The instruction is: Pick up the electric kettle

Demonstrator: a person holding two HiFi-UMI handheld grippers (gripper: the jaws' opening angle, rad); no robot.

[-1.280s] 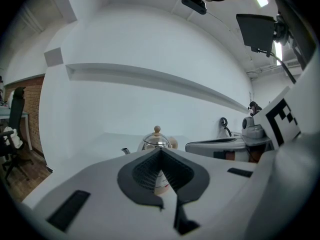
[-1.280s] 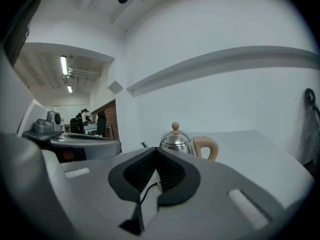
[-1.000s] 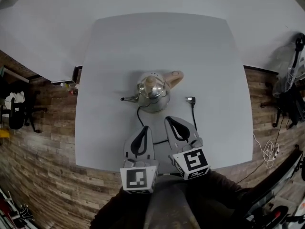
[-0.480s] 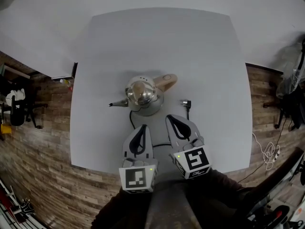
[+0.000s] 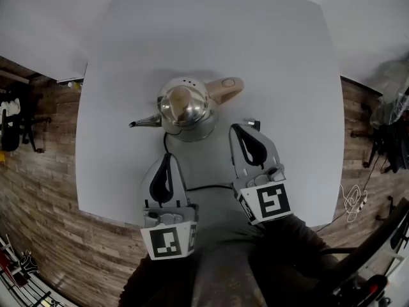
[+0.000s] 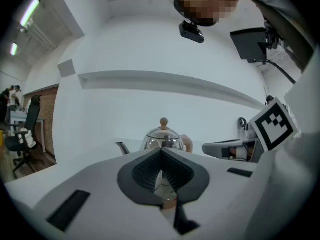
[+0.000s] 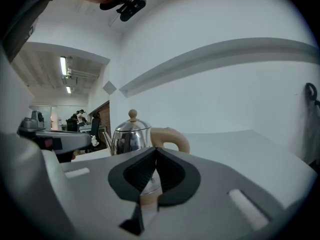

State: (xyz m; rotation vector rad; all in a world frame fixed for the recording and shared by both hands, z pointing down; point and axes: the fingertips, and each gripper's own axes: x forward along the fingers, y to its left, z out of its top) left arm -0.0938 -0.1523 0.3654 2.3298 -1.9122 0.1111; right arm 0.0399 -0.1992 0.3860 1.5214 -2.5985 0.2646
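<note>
Jaws together and empty on both the left gripper (image 5: 167, 157) and the right gripper (image 5: 237, 130). The kettle (image 5: 184, 107) stands on the worktop (image 5: 287, 56) just ahead. Since a second ago the grippers have spread apart, the right one nearing the handle (image 5: 227, 88).

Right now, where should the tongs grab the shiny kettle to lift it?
Grip the tan handle, likely with the right tongs coming from the person's right. It loops out on that side of the kettle, opposite the spout, with a gap to close around. The kettle itself is round and shiny and looks too wide. Those tongs are shut, so open them first.
</note>
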